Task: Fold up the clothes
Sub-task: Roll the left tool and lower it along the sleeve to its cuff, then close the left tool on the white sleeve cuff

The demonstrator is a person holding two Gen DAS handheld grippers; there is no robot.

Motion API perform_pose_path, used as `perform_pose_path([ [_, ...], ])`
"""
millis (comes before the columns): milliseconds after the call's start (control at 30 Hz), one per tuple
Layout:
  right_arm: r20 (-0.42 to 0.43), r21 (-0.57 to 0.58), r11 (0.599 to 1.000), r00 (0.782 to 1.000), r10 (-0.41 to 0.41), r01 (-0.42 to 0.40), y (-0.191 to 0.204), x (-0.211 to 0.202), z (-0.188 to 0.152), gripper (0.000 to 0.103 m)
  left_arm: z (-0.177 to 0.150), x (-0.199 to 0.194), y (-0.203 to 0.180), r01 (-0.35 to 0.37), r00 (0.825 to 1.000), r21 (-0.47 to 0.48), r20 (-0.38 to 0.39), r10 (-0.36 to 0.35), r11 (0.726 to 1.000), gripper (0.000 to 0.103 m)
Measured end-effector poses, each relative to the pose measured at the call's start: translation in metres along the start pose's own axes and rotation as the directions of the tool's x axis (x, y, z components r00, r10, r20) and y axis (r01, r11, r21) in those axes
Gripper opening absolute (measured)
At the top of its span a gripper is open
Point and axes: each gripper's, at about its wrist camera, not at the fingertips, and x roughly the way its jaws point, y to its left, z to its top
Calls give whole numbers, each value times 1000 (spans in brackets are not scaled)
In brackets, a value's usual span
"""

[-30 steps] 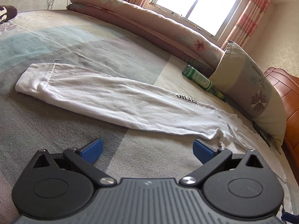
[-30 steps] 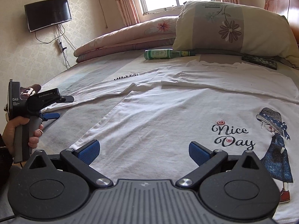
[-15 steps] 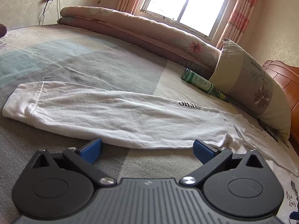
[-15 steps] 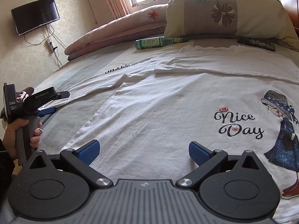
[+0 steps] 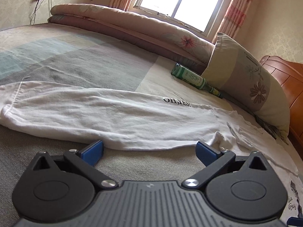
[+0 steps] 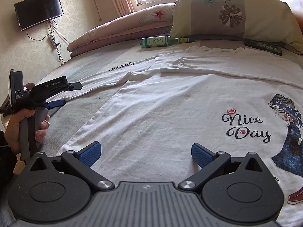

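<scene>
My left gripper (image 5: 149, 148) is matt black plastic with ribbed grey housing, shiny metal pivot pins and blue textured pads (image 5: 92, 148). The white shirt (image 6: 170, 113) is soft, creased cotton-like cloth with a flat printed picture, lying on the bed cover (image 5: 75, 64), a matt woven fabric. The green bottle (image 5: 193, 78) looks like glossy glass with a paper label, and the headboard (image 5: 289, 87) is polished wood.

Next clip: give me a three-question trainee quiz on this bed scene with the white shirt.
1. True or false: the left gripper is shut on the sleeve.
2. What lies beside the pillow? A) bottle B) cup C) shoe
3. What words are printed on the shirt front?

Key: 1. False; its fingers are spread at the sleeve's near edge, gripping nothing. 2. A, the green bottle. 3. "Nice Day".
</scene>
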Motion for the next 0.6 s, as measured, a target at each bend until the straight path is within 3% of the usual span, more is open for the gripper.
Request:
perform_pose_path([
  [100, 2, 3, 1000, 1000, -2, 2, -1, 0, 0, 103, 2, 2, 4, 7, 1000, -24, 15, -6, 1000, 102],
  [200, 3, 5, 1000, 1000, -4, 4, -2, 0, 1, 103, 6, -5, 21, 6, 999, -133, 37, -1, 991, 102],
  [300, 5, 8, 1000, 1000, -5, 5, -3, -1, 1, 103, 10, -14, 36, -70, 996, -187, 46, 80, 980, 102],
  [367, 6, 10, 1000, 1000, -7, 7, -3, -1, 1, 103, 13, -22, 52, -35, 998, -267, 44, 49, 963, 102],
  [433, 7, 11, 1000, 1000, -7, 7, -4, -1, 1, 103, 16, -30, 74, 30, 999, -414, 39, -15, 910, 102],
  [533, 13, 13, 1000, 1000, 4, -4, -4, -4, 3, 103, 17, -38, 103, 71, 997, -608, 45, -55, 791, 102],
  [600, 21, 12, 1000, 1000, 11, -11, -4, -6, 4, 103, 19, -38, 117, 61, 998, -701, 38, -48, 711, 102],
])
